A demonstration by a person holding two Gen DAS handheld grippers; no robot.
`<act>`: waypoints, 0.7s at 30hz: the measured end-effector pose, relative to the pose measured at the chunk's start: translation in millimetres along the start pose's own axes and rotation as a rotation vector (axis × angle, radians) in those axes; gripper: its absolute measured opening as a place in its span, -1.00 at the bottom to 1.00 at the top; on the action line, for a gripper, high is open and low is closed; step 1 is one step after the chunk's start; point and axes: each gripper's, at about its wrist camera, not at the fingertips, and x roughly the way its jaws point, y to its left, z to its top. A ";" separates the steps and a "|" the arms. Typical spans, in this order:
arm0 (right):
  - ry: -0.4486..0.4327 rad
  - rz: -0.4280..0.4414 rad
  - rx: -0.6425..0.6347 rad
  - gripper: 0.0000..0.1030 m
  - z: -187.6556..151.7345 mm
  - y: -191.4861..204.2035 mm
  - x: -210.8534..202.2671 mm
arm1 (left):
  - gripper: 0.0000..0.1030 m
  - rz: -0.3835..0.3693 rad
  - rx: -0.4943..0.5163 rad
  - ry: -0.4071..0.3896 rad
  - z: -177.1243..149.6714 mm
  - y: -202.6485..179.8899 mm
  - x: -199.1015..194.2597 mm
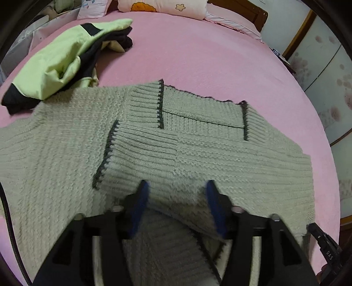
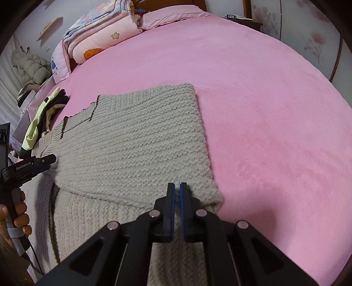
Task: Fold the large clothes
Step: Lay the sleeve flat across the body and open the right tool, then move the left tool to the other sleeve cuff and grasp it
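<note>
A large grey knitted sweater [image 1: 198, 154] lies spread across the pink bed [image 1: 209, 61], partly folded: its ribbed cuffs with dark edging are laid over the body just ahead of the left gripper [image 1: 176, 189]. That gripper's two blue-padded fingers [image 1: 140, 198] stand apart, released, with a raised fold of the knit lying loose between them; the pads do not press on it. In the right wrist view the sweater [image 2: 136, 149] stretches ahead and to the left of the right gripper [image 2: 177, 187], its far edge folded straight and its near right corner rounded over just beside the fingertips. The right gripper is clenched, the two fingers nearly meeting over the near edge of the knit; a pale sliver shows at the tips, but whether wool is actually pinched there cannot be told. At the left edge of that view the left gripper [image 2: 50, 159] reaches in over the sweater, and a hand [image 2: 19, 215] grips its handle below. Beyond the left gripper, up and to its left, a crumpled pale green and black garment [image 1: 66, 59] rests on the bed touching the sweater's far edge. Farther off, at the head of the bed, lie patterned pillows [image 1: 162, 7] and a folded quilt [image 2: 101, 33]. No bin, basket or other container shows in either view.
</note>
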 end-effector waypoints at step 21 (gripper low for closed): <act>-0.118 0.089 -0.034 -0.89 -26.6 58.2 -127.1 | 0.66 -0.026 0.183 -0.224 -55.1 -41.5 -189.3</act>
